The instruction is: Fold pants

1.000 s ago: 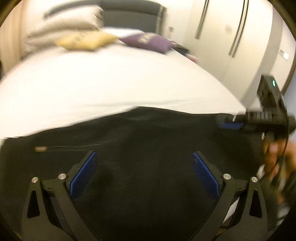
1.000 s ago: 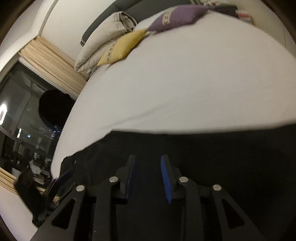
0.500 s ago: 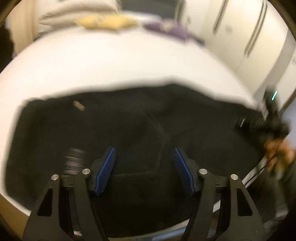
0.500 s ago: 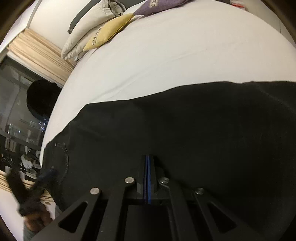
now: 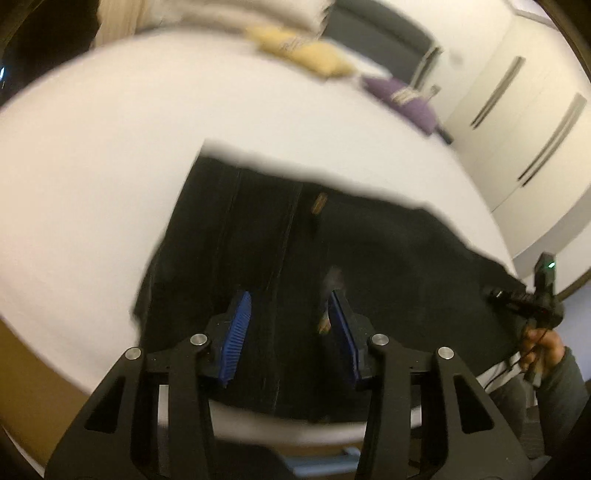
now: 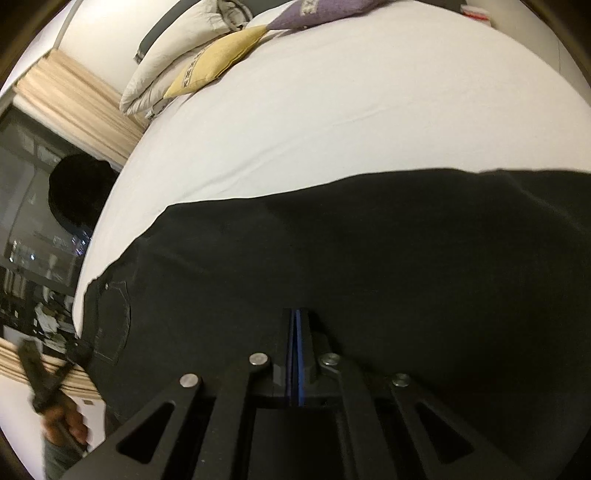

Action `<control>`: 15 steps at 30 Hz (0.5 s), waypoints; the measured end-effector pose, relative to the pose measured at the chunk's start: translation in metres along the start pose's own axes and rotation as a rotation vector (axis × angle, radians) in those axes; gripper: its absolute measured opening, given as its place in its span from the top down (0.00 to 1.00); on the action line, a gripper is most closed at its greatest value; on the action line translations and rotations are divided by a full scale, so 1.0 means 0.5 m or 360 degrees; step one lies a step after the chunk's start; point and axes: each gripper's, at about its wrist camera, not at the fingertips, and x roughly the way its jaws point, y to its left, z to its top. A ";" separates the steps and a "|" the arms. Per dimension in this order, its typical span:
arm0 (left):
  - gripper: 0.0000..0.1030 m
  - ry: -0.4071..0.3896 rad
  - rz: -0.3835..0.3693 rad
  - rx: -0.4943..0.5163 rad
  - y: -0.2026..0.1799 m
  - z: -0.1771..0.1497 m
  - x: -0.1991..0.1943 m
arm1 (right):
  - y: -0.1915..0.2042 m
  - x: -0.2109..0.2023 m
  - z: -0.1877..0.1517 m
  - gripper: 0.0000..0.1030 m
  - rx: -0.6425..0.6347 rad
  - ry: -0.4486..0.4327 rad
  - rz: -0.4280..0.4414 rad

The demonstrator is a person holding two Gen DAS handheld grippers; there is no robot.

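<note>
Black pants (image 5: 369, 251) lie spread flat along the near edge of a white bed (image 5: 110, 155), waistband end to the left with a small brown label. My left gripper (image 5: 291, 302) is open and empty, hovering over the waistband end. My right gripper (image 6: 295, 314) is shut over the pants (image 6: 351, 251); whether any cloth sits between the pads is not visible. The right gripper also shows in the left wrist view (image 5: 532, 295) at the pants' right end. The left gripper shows in the right wrist view (image 6: 48, 373) at the pocket end.
A yellow cushion (image 6: 218, 59), a purple cushion (image 6: 325, 11) and white pillows (image 6: 177, 48) lie at the head of the bed. White wardrobe doors (image 5: 524, 110) stand to the right. A dark window with curtains (image 6: 55, 110) is to the left.
My left gripper has swung left toward the waistband end and its fingers have narrowed but stay open. My right gripper closed from half open to shut and stays over the pants.
</note>
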 end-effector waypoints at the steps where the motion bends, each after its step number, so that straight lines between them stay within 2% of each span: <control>1: 0.59 -0.0029 -0.0077 0.0044 -0.026 0.037 0.008 | 0.002 0.000 -0.001 0.97 -0.0009 -0.0002 -0.0011; 3: 0.57 0.0016 -0.0225 0.0062 -0.054 0.083 0.045 | 0.002 0.002 -0.001 0.97 0.0005 -0.0006 -0.0013; 5: 0.57 0.0156 -0.0355 0.0088 -0.082 0.132 0.134 | -0.002 0.001 0.000 0.98 0.0026 -0.0006 0.0001; 6: 0.57 0.0245 -0.0348 0.0110 -0.086 0.143 0.175 | -0.003 0.002 0.001 0.98 0.0028 -0.0003 0.0004; 7: 0.58 0.0357 -0.0210 0.0150 -0.080 0.151 0.240 | -0.003 0.003 0.003 0.98 0.0027 -0.0002 0.0005; 8: 0.65 0.0405 -0.0198 0.0147 -0.073 0.160 0.279 | -0.003 0.003 0.003 0.98 0.0024 0.0000 0.0005; 10: 0.71 0.0389 -0.0303 0.0019 -0.027 0.178 0.293 | -0.001 0.005 0.004 0.98 0.0014 0.0004 0.0005; 11: 0.75 0.0344 -0.0248 -0.0058 -0.003 0.186 0.285 | 0.000 0.005 0.003 0.98 0.0015 0.0004 0.0007; 13: 0.75 0.0274 -0.0205 -0.0151 0.026 0.194 0.262 | -0.001 0.009 0.006 0.98 0.0017 0.0003 0.0016; 15: 0.75 0.0218 -0.0182 -0.0116 0.007 0.204 0.237 | 0.003 0.012 0.007 0.98 0.0001 -0.0002 0.0006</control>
